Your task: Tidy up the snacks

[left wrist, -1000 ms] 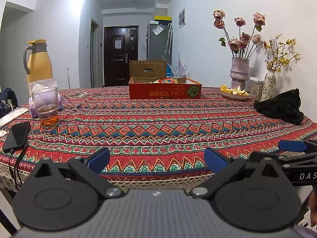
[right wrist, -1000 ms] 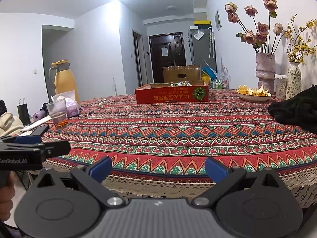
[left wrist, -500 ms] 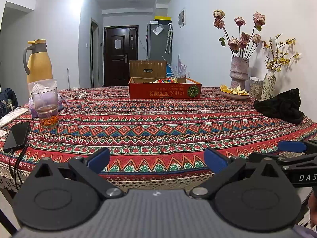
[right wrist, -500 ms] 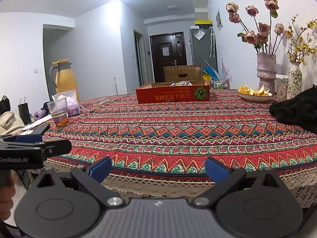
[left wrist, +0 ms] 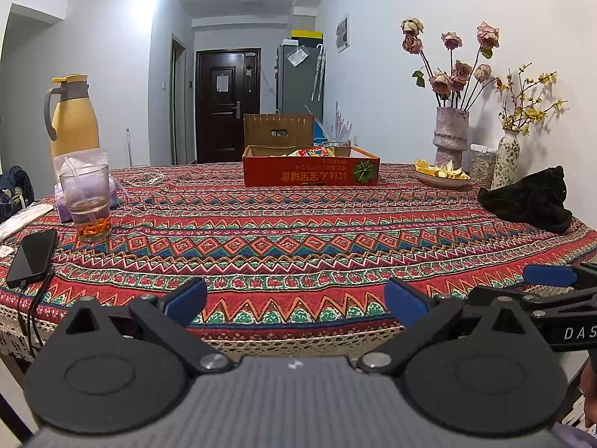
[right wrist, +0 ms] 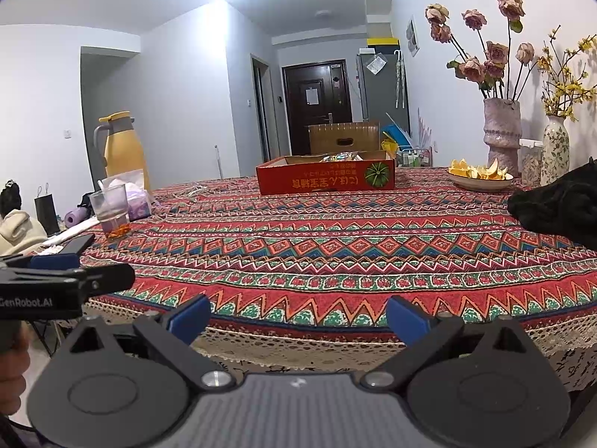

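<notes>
A shallow red cardboard box (left wrist: 311, 171) stands at the far side of the patterned table; it also shows in the right wrist view (right wrist: 325, 181). Snack packets (left wrist: 315, 152) lie inside it, mostly hidden by its wall. My left gripper (left wrist: 295, 300) is open and empty at the table's near edge, far from the box. My right gripper (right wrist: 296, 319) is open and empty, also at the near edge. Each gripper shows at the side of the other's view.
A glass (left wrist: 87, 203) with a straw, a tissue pack and a yellow jug (left wrist: 72, 115) stand at the left. A black phone (left wrist: 31, 255) lies at the near left edge. A black cloth (left wrist: 530, 198), a plate of peels (left wrist: 442, 175) and vases (left wrist: 449, 138) are at the right.
</notes>
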Available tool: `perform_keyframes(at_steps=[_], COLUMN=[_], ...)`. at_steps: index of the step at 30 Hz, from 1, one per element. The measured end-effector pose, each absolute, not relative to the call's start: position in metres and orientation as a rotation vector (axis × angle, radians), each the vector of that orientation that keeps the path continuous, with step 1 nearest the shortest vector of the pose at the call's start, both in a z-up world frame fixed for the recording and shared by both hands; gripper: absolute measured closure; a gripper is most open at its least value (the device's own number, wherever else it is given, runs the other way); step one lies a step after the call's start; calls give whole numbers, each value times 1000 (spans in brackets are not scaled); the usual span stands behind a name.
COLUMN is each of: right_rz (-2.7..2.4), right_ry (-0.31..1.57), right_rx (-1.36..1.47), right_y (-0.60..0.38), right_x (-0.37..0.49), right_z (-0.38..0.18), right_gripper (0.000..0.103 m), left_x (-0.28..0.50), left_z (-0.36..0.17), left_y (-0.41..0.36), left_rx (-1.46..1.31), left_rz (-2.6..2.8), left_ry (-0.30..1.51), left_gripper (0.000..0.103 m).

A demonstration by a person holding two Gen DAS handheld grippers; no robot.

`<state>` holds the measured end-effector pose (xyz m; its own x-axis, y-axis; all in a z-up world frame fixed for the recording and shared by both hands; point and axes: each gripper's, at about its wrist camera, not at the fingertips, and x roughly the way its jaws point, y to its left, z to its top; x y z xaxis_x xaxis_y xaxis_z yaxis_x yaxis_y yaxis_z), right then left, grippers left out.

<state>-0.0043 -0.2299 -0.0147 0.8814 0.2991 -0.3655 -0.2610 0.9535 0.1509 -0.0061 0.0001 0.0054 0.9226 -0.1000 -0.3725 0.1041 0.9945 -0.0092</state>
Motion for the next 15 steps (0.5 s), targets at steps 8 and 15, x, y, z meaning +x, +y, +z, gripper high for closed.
perform_keyframes(at_steps=[8,15], right_rz=[292,290], right_ry=[395,393], right_rx=[98,98], right_y=[-230,-231], right_x=[-4,-4], right_z=[-15,-14], right_gripper=[2,2], left_x=[-6,-7], left_z=[4,5], left_y=[1,2], left_rx=[11,11], left_rz=[-104,-99], left_ry=[381,379], left_gripper=[0,0])
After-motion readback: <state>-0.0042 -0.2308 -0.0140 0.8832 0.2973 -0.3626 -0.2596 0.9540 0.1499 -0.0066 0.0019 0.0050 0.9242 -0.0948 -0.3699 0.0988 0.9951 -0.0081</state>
